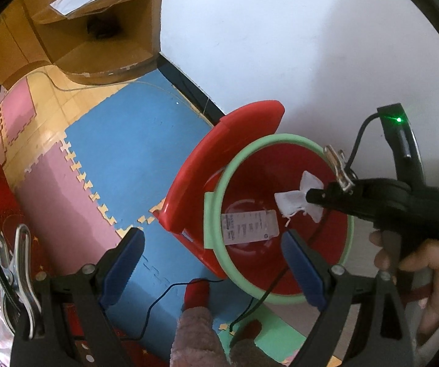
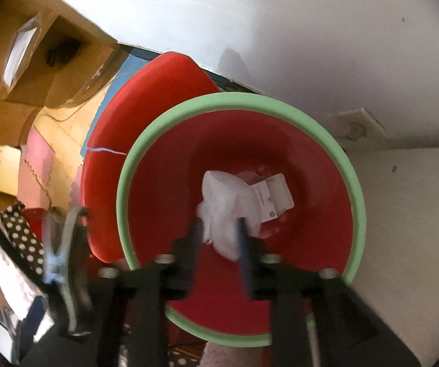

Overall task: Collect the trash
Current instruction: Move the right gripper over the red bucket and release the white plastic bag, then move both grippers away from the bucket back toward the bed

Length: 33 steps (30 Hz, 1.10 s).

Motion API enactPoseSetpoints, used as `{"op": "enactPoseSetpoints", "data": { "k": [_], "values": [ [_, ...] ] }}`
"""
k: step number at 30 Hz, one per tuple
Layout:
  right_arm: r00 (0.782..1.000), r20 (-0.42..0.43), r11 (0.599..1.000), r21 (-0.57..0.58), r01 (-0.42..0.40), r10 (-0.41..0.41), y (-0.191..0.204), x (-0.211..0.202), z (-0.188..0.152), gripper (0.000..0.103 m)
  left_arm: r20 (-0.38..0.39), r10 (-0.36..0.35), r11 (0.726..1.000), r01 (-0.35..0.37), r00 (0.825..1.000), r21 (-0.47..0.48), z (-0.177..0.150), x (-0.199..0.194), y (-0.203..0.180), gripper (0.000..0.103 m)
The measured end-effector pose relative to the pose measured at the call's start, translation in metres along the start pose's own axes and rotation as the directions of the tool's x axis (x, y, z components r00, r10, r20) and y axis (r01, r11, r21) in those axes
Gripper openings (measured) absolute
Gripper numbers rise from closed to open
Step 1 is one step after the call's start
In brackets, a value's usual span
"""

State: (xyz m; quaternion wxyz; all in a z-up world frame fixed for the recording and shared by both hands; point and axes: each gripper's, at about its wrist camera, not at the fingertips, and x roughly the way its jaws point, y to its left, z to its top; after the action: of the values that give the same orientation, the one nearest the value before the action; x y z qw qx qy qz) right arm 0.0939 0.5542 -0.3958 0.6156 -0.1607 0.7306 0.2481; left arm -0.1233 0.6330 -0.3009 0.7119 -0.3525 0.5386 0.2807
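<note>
Over the mouth of the red plastic trash bin with the pale green rim (image 2: 127,165), a crumpled white mesh-textured tissue wad (image 2: 225,211) sits between the blue pads of the right gripper (image 2: 219,229), whose jaws stand partly apart; the view along its fingers is too blurred to say whether the pads press on the wad or merely flank it. From the left wrist view the same white wad (image 1: 296,202) shows at the tip of the right gripper (image 1: 311,197), held over the bin's opening (image 1: 219,183) by a person's hand (image 1: 418,263) wrapped around the black handle. At the bottom of the bin lies a white printed paper receipt (image 1: 248,226), flat against the red floor, just below the wad. The bin's red hinged lid (image 1: 219,159) stands tipped up behind the rim, toward the white wall (image 1: 280,30). The left gripper (image 1: 213,263) hangs beside the bin with its blue-padded jaws spread wide and nothing between them. Around the bin lies a blue and pink interlocking foam floor mat (image 1: 121,146), and farther off an open brown cardboard box (image 1: 97,30) sits on the wooden floor.
</note>
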Motion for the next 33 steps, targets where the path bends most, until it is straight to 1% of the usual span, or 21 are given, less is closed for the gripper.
{"op": "enactPoseSetpoints", "data": {
  "k": [1, 4, 9, 16, 18, 22, 24, 27, 29, 33],
  "values": [
    [1.0, 0.003, 1.0, 0.013, -0.005, 0.004, -0.002, -0.001, 0.0, 0.043, -0.002, -0.001, 1.0, 0.001, 1.0, -0.002, 0.0, 0.0, 0.0, 0.094],
    [1.0, 0.011, 1.0, 0.025, -0.003, 0.003, -0.003, -0.002, 0.0, 0.047, -0.002, -0.002, 1.0, 0.002, 1.0, -0.003, 0.001, 0.0, -0.001, 0.094],
    [1.0, 0.018, 0.999, 0.037, -0.001, 0.0, -0.003, -0.012, -0.004, 0.047, 0.015, -0.003, 1.0, 0.003, 1.0, 0.011, 0.004, -0.007, -0.005, 0.094],
    [1.0, 0.028, 0.999, 0.05, 0.001, -0.002, -0.008, -0.03, -0.019, 0.047, 0.025, -0.015, 0.999, 0.014, 1.0, 0.035, 0.005, -0.019, -0.014, 0.094],
    [0.999, 0.048, 0.999, 0.045, 0.012, -0.015, -0.008, -0.041, -0.024, 0.047, 0.025, -0.021, 0.999, 0.02, 0.999, 0.039, 0.005, -0.022, -0.017, 0.094],
    [0.996, 0.093, 0.999, 0.04, 0.007, -0.011, -0.008, -0.064, -0.038, 0.047, 0.03, -0.034, 0.998, 0.033, 0.999, 0.045, 0.004, -0.033, -0.022, 0.094],
    [0.99, 0.139, 1.0, 0.026, 0.017, -0.02, -0.006, -0.082, -0.05, 0.047, 0.035, -0.038, 0.998, 0.036, 0.999, 0.056, 0.004, -0.04, -0.024, 0.094],
    [0.983, 0.18, 1.0, 0.006, 0.028, -0.028, 0.0, -0.102, -0.063, 0.047, 0.039, -0.044, 0.996, 0.041, 0.998, 0.078, 0.003, -0.051, -0.028, 0.094],
    [0.979, 0.202, 1.0, 0.005, 0.017, -0.018, 0.003, -0.116, -0.073, 0.047, 0.037, -0.05, 0.995, 0.047, 0.998, 0.086, 0.001, -0.058, -0.03, 0.094],
    [0.968, 0.25, 0.999, 0.016, -0.031, 0.026, 0.001, -0.142, -0.092, 0.047, 0.045, -0.054, 0.993, 0.049, 0.998, 0.104, -0.003, -0.075, -0.032, 0.094]
  ]
}}
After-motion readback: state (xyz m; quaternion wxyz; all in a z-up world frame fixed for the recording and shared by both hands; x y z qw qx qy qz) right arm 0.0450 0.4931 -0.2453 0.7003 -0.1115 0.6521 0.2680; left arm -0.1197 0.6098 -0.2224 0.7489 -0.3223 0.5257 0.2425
